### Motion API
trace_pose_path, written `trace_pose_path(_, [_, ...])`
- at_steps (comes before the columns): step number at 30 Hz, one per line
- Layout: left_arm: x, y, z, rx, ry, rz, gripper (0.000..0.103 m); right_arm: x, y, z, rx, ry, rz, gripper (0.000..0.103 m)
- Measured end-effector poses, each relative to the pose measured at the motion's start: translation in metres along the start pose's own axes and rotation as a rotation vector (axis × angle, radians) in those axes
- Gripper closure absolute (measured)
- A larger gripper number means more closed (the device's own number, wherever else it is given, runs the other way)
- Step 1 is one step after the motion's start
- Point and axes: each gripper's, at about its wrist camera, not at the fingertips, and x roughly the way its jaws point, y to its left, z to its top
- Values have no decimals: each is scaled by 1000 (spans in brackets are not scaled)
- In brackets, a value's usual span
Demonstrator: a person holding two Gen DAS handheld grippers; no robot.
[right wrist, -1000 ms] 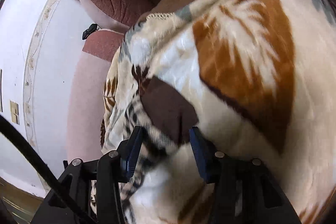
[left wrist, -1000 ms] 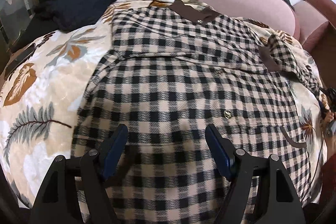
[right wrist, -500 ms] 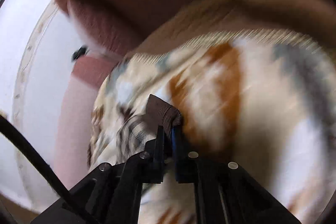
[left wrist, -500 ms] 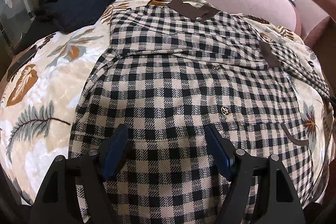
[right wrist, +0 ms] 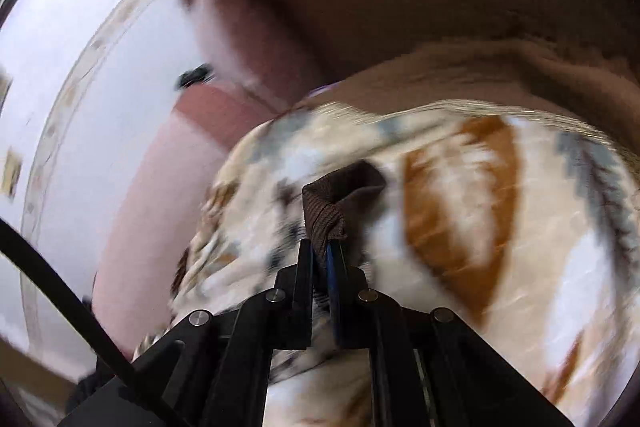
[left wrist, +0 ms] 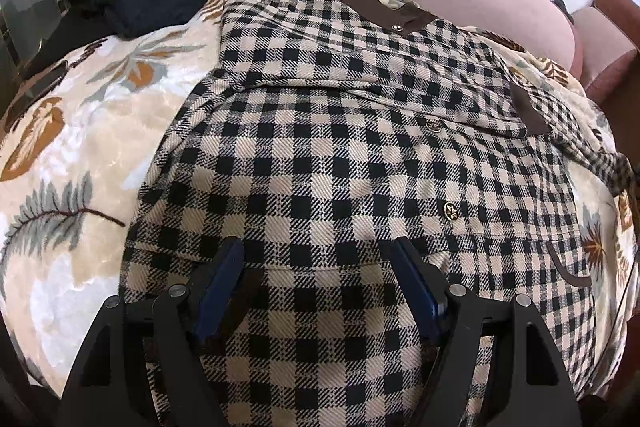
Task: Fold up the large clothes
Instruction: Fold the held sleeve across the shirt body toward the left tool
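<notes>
Checked jacket spread on the blanket, one brown cuff pinched and raised

A leaf-patterned plush blanket (left wrist: 80,155) carries the large black-and-beige checked woven jacket (left wrist: 320,155), which lies flat across it, buttoned. It looks soft, thick and limp, likely to sag and drag, so hems, cuffs and seams are the best holds. The left gripper (left wrist: 318,281) hovers wide open over the lower body, gripping nothing. The right gripper (right wrist: 322,259) is clamped tight on the brown ribbed cuff (right wrist: 326,215).

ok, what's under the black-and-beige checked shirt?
The checked shirt lies on a cream plush blanket with a leaf print, showing at its left and right edges. Whatever lies beneath the shirt's middle is covered.
</notes>
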Motion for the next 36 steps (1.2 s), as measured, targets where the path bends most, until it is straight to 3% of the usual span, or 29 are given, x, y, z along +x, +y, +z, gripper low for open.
trace_pose_path(8, [2,1,1,-1,-6,-23,28,36,111,-85,-294,214,185,96])
trace_pose_path(17, [5,9,4,-27,-9,-54,28,66,187,-189,-507,438,313,96])
trace_pose_path(22, [9,9,11,-66,3,-90,28,82,200,-234,-590,532,329,96])
trace_pose_path(30, [16,-20,43,-66,-25,-160,28,86,212,-277,-652,694,435,95])
trace_pose_path(36, [26,-52,64,-34,-24,-204,28,93,205,-260,-577,770,508,82])
